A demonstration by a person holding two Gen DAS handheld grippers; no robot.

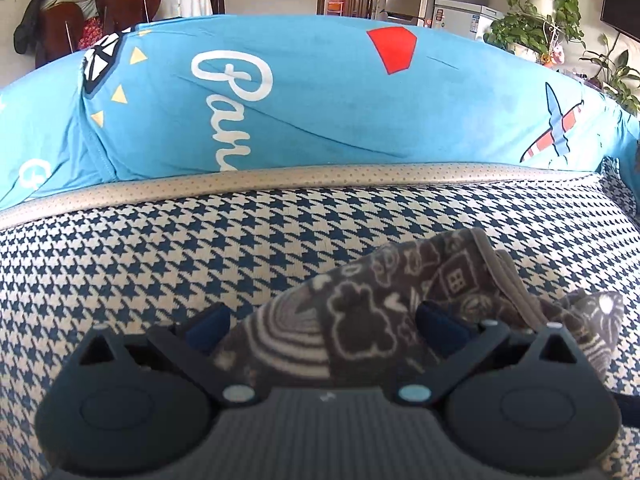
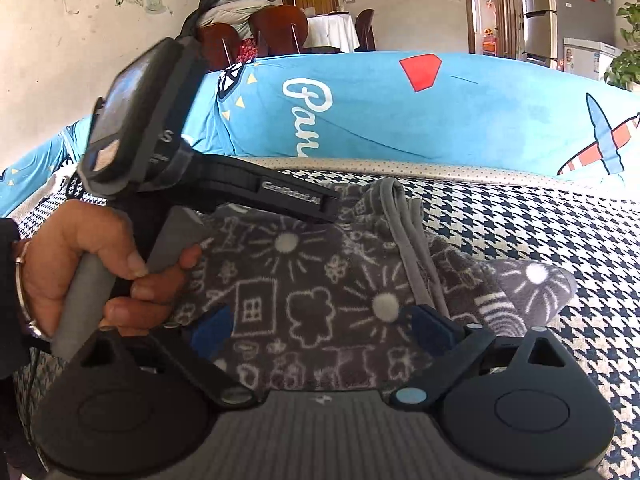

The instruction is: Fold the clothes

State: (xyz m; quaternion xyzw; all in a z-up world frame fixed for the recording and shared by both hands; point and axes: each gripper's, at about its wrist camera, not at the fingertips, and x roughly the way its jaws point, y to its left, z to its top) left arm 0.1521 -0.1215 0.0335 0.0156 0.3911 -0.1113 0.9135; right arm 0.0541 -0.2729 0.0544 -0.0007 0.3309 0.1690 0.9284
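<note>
- Grey fleece garment (image 2: 304, 300), soft, with white doodle print, lies bunched on the houndstooth-weave cover (image 2: 560, 240).
- Right gripper (image 2: 320, 326): jaws wide, garment directly beneath, ungripped.
- Left gripper (image 1: 324, 320): jaws wide, garment between.

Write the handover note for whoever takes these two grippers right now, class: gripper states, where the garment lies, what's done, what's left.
Left gripper: jaws open, grey patterned garment between them, not pinched.
Right gripper: jaws open over the same garment.
The garment lies bunched on the houndstooth cushion, in front of the blue cover.
Done: no neat fold visible.
Left: flatten it, fold it.
</note>
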